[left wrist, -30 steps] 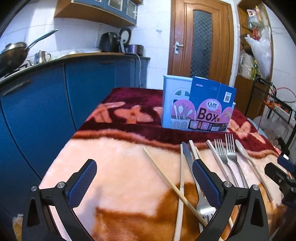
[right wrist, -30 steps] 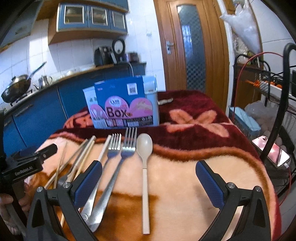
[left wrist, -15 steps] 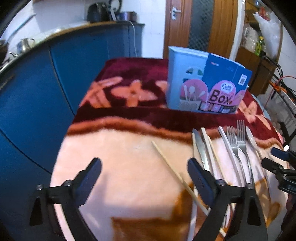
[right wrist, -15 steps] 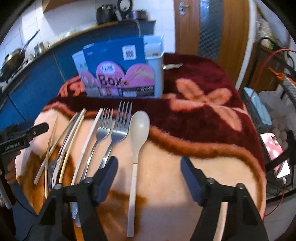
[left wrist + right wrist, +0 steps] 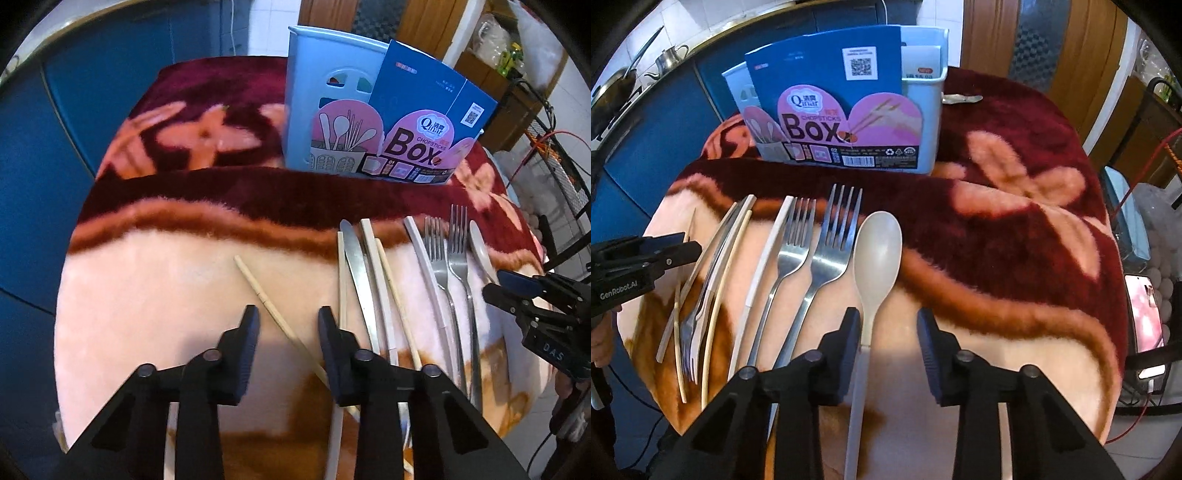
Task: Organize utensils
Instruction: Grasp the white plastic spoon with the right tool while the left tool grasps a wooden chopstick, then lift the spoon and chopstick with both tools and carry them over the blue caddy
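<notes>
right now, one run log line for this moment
step: reaching | left gripper: closing around chopstick, not gripped | right gripper: closing beside spoon

Forks [image 5: 812, 254], spoon [image 5: 877, 251], knife [image 5: 356, 266], chopsticks [image 5: 273, 314] flat, handles toward six; box [image 5: 923, 92] upright at twelve.
</notes>
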Demonstrator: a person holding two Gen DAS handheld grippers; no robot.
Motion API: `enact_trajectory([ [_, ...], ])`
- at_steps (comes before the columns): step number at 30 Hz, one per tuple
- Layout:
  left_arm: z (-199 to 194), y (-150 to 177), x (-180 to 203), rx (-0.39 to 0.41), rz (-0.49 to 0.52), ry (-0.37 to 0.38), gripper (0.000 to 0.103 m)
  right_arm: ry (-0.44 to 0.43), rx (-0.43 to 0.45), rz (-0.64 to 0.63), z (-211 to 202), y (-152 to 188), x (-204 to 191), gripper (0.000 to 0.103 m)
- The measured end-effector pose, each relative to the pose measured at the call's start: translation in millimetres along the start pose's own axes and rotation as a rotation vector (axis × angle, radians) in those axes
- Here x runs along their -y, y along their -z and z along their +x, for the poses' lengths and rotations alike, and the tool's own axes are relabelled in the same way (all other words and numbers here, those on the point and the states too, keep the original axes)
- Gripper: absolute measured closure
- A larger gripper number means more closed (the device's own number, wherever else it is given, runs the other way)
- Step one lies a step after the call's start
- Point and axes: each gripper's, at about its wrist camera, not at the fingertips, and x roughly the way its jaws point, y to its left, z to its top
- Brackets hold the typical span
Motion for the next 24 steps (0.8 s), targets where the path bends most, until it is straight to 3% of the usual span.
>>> enact_trajectory([
  [4, 3.3, -2.7, -3.3, -0.014, -0.020, 0.029, 0.089, -0.016, -0.010, 0.012, 1.5, -3.1, 4.3, 0.078],
  [7, 2.5, -1.3, -3.9, -0.011, -0.023, 0.055, 0.097, -0.034, -0.009, 0.032, 1.4, -4.0, 8.0, 0.090],
  [10, -4.2, 1.4, -1.6, 0.022, -0.017, 0.080, 0.099, -0.066, 0.004, 0.070, -2.1, -1.4, 16.3, 0.093],
  [11, -7.4, 2.7, 0.0, 0.065, -0.008, 0.089, 0.100, -0.071, 0.013, 0.078, -3.8, -0.3, 17.6, 0.093],
  [14, -21.6, 5.8, 3.8, 0.129, 0.006, 0.096, 0.101, -0.087, 0.069, 0.092, -15.7, 3.5, 18.4, 0.093],
  [20, -57.5, 1.9, 10.3, 0.283, 0.022, 0.101, 0.102, -0.107, 0.272, 0.085, -58.2, 8.3, 10.0, 0.094],
  [24, -58.9, -3.5, 13.0, 0.250, 0.038, 0.076, 0.102, -0.131, 0.337, 0.089, -71.9, 7.0, 6.8, 0.094],
])
